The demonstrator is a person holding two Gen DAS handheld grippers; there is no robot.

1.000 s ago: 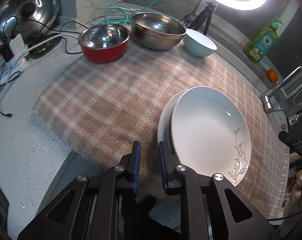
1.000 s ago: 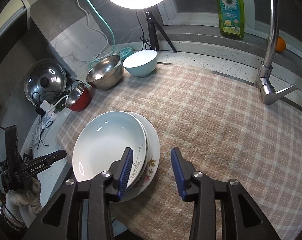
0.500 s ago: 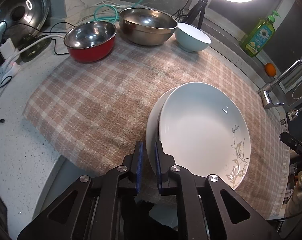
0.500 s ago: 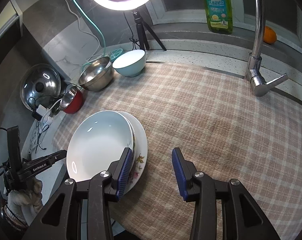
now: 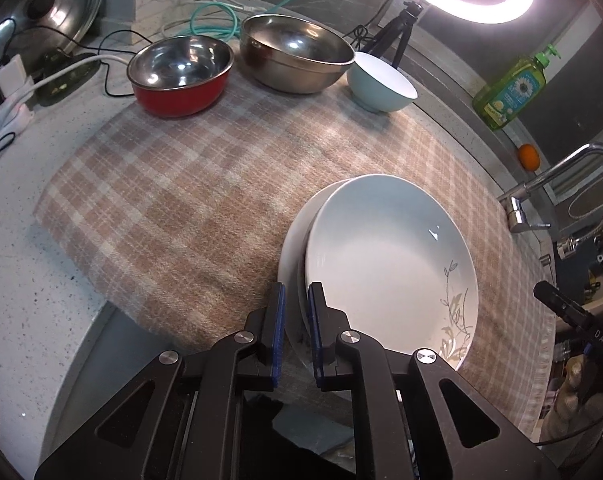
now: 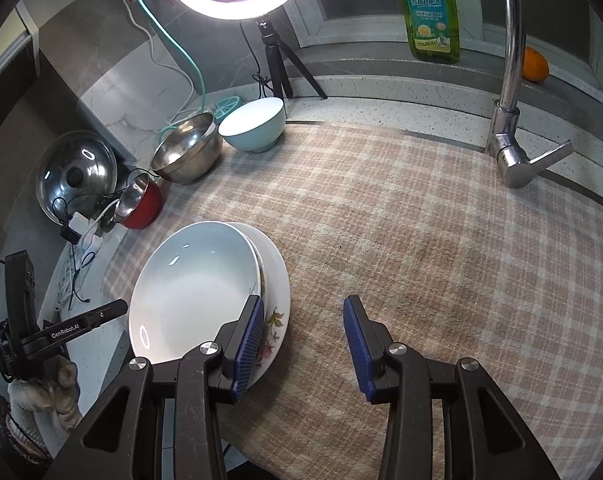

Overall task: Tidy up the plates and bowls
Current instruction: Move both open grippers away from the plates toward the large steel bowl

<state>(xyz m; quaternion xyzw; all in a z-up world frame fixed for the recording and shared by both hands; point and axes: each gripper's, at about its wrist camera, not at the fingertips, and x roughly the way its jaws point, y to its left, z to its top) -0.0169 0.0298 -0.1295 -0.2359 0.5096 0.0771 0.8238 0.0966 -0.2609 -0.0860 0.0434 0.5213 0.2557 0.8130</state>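
A deep white plate (image 5: pixel 389 264) with a grey leaf pattern lies on a flat flowered plate (image 5: pixel 295 236) near the front edge of the checked cloth (image 5: pixel 189 200). My left gripper (image 5: pixel 295 292) is shut on the near rim of this stack. From the right wrist view, the deep plate (image 6: pixel 193 288) and flat plate (image 6: pixel 275 276) sit to the left. My right gripper (image 6: pixel 304 304) is open over bare cloth, its left finger above the flat plate's edge. At the back stand a red bowl (image 5: pixel 179 76), a steel bowl (image 5: pixel 297 56) and a light blue bowl (image 5: pixel 381 84).
A ring light on a tripod (image 6: pixel 277 64), a faucet (image 6: pixel 513 120), a dish soap bottle (image 6: pixel 429 12) and an orange (image 6: pixel 535 64) line the back. A pot lid (image 5: pixel 41 8), a power strip and cables (image 5: pixel 17 88) lie left. The counter edge (image 5: pixel 97 320) drops off by the plates.
The left jaws have narrowed from a small gap to pressing on the plates' rim. The right gripper keeps the same opening beside the stack.
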